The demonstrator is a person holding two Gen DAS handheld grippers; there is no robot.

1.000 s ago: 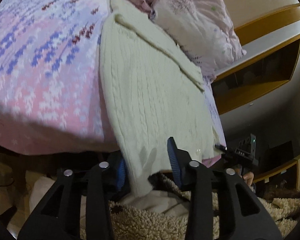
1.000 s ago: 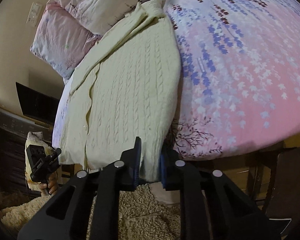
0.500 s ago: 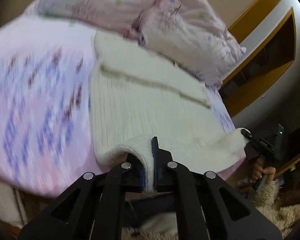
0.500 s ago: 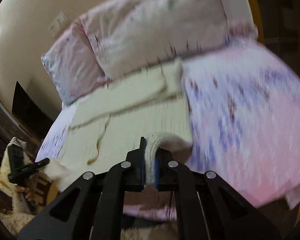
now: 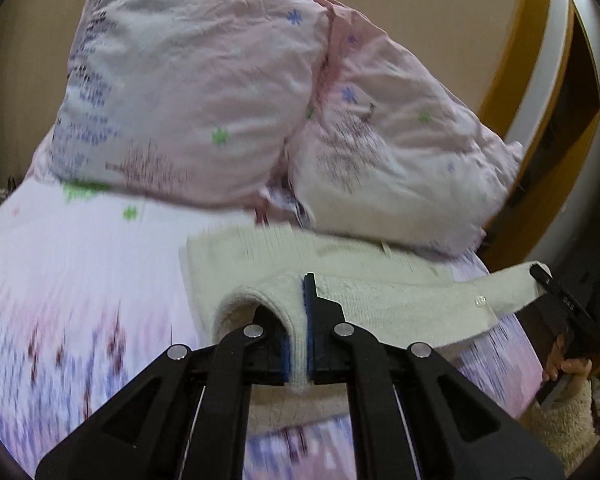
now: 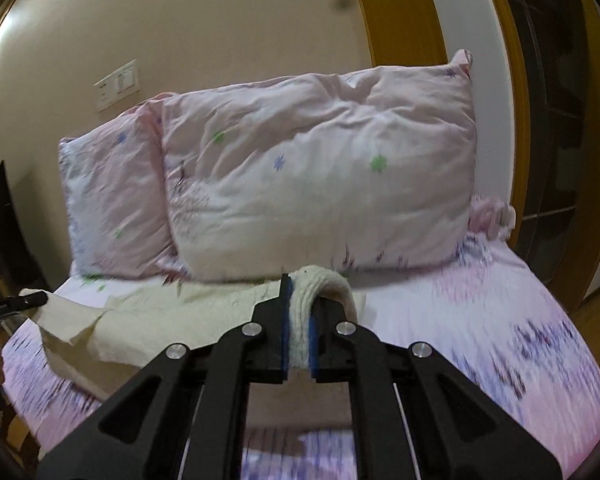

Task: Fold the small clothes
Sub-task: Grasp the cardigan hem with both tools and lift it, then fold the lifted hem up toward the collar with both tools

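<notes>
A cream cable-knit cardigan (image 5: 380, 300) lies on the bed with its hem lifted and carried toward the pillows. My left gripper (image 5: 298, 320) is shut on one corner of the hem. My right gripper (image 6: 298, 320) is shut on the other hem corner (image 6: 320, 284). Seen from the left wrist view, the right gripper (image 5: 540, 272) pinches the far corner at the right edge. Seen from the right wrist view, the left gripper (image 6: 24, 301) shows at the far left. The cardigan body (image 6: 180, 312) lies spread beneath the raised hem.
Two pink floral pillows (image 6: 316, 192) (image 5: 400, 152) stand just beyond the cardigan against the wall. The floral bedsheet (image 6: 480, 320) spreads to the right. A wooden frame (image 6: 400, 12) and a dark cabinet (image 6: 540, 100) stand right of the bed. A fluffy rug (image 5: 564, 432) lies beside the bed.
Both grippers have lifted the cardigan's hem from the bed's foot edge and carried it forward toward the pillows. The left gripper, open a second ago, closed on the hem.
</notes>
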